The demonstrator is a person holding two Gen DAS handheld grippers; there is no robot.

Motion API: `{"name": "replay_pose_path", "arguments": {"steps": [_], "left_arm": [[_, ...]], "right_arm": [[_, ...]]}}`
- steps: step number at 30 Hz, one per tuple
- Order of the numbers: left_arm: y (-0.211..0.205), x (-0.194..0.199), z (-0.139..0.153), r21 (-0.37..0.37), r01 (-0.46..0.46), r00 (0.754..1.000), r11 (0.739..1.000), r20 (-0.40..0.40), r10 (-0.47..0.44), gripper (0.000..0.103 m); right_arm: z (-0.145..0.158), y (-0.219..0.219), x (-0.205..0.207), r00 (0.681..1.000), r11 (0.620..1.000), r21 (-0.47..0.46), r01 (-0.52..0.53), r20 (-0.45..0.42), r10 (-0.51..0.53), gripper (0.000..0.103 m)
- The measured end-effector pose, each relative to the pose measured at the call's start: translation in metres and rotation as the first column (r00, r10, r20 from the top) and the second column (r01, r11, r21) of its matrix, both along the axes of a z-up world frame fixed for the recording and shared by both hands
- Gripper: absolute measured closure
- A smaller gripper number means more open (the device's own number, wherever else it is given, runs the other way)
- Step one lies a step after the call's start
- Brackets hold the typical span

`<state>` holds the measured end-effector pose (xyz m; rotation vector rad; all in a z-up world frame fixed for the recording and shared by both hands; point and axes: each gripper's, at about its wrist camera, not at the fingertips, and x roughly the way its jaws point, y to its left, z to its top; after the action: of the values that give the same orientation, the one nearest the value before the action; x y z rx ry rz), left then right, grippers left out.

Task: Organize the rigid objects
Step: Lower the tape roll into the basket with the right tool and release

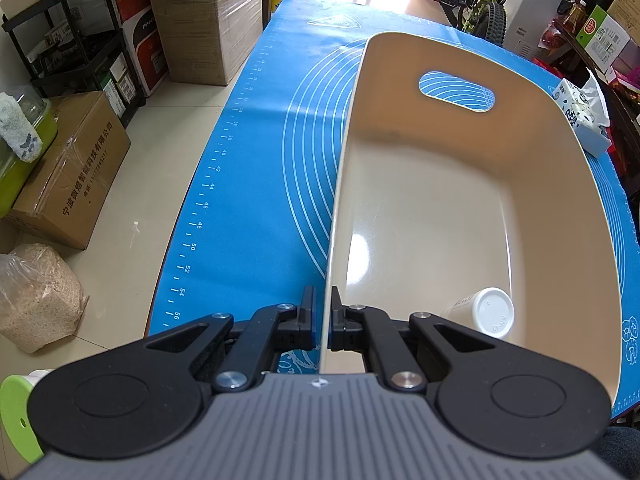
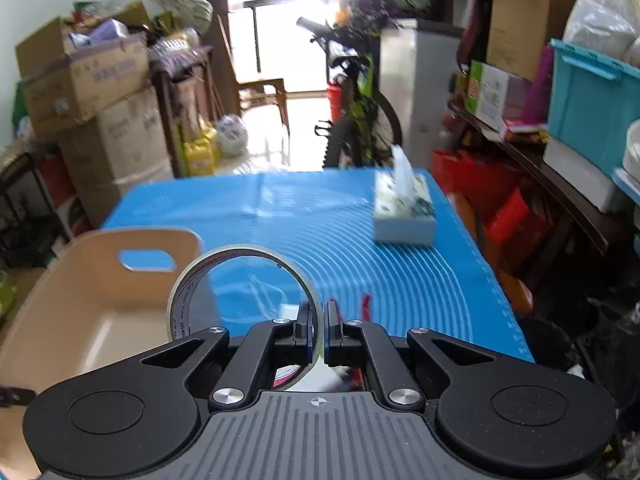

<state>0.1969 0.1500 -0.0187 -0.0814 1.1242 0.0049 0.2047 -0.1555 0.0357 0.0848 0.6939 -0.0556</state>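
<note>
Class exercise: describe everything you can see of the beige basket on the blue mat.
The beige basket looks like smooth, glossy plastic with rounded corners, tall walls and an oval handle slot in its far end. It stands upright on the blue mat. A white-capped bottle lies inside, near the closer end. The left hand-held gripper is shut on its thin side wall.

Left hand-held gripper [image 1: 322, 320] clamped on beige bin [image 1: 440, 216] rim; white-capped bottle [image 1: 490, 312] inside; blue mat [image 1: 256, 168] beneath.
</note>
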Motion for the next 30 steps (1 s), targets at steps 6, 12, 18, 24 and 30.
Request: {"name": "replay_pose_path", "arguments": {"steps": [6, 12, 18, 24, 30], "left_arm": [[0.000, 0.000, 0.000, 0.000, 0.000, 1.000, 1.000, 0.000, 0.000, 0.095], [-0.002, 0.000, 0.000, 0.000, -0.001, 1.000, 1.000, 0.000, 0.001, 0.095], [-0.001, -0.001, 0.000, -0.007, -0.004, 1.000, 1.000, 0.000, 0.004, 0.095], [0.000, 0.001, 0.001, -0.006, -0.004, 1.000, 1.000, -0.001, 0.004, 0.095], [-0.001, 0.001, 0.001, -0.007, -0.004, 1.000, 1.000, -0.001, 0.004, 0.095]], "right_arm": [[0.020, 0.024, -0.003, 0.996, 0.997, 0.024, -0.072, 0.045, 0.071, 0.087], [0.016, 0.061, 0.001, 0.986, 0.986, 0.029, -0.167, 0.018, 0.166, 0.087], [-0.007, 0.104, 0.001, 0.969, 0.970, 0.004, -0.245, -0.038, 0.245, 0.087], [-0.030, 0.135, -0.001, 0.945, 0.950, -0.021, -0.310, -0.117, 0.306, 0.087], [-0.051, 0.146, 0.001, 0.923, 0.942, -0.011, -0.336, -0.203, 0.327, 0.087]]}}
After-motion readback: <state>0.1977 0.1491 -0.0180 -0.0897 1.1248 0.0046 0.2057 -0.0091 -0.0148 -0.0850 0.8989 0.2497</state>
